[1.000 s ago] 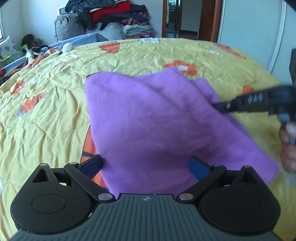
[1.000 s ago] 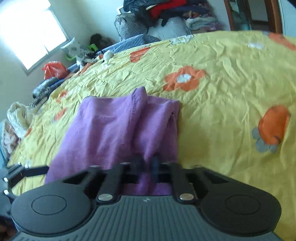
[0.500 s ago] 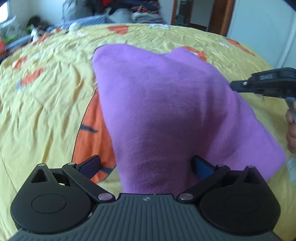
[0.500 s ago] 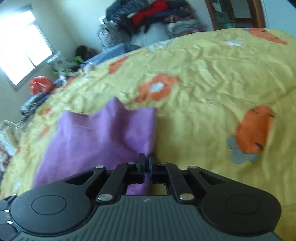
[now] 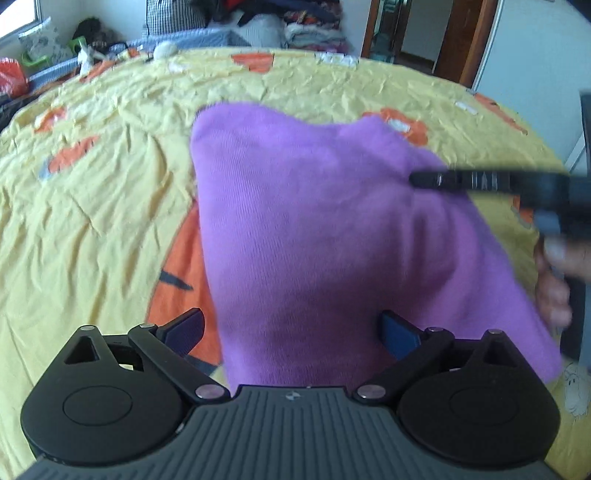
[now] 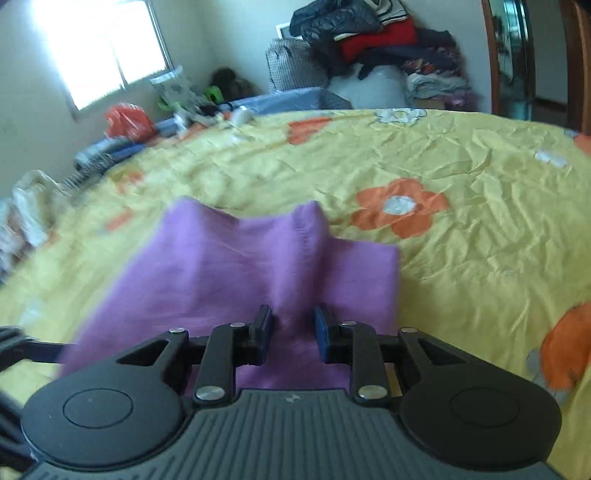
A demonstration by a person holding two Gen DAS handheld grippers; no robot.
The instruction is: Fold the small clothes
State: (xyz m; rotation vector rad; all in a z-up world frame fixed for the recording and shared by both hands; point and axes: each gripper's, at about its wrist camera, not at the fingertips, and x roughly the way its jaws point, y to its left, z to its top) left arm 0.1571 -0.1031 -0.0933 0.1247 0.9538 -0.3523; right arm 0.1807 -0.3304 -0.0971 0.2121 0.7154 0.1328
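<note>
Yellow bedsheet (image 5: 110, 206) with orange flower prints covers the bed; piled clothes (image 5: 303, 29) and a doorway sit at the far wall. Left wrist view: purple garment (image 5: 314, 229) lies on the sheet, running from the near edge toward the far middle. Left gripper (image 5: 291, 328) stands wide open, blue pads either side of the garment's near end, not pressing it. Right gripper (image 5: 424, 181) reaches in from the right over the cloth, a hand (image 5: 554, 280) behind it, blurred. Right wrist view: right gripper's jaws have just been opening; a raised ridge of purple cloth stands between the pads (image 6: 263, 328), with small gaps showing. Window (image 6: 99, 48) at far left.
</note>
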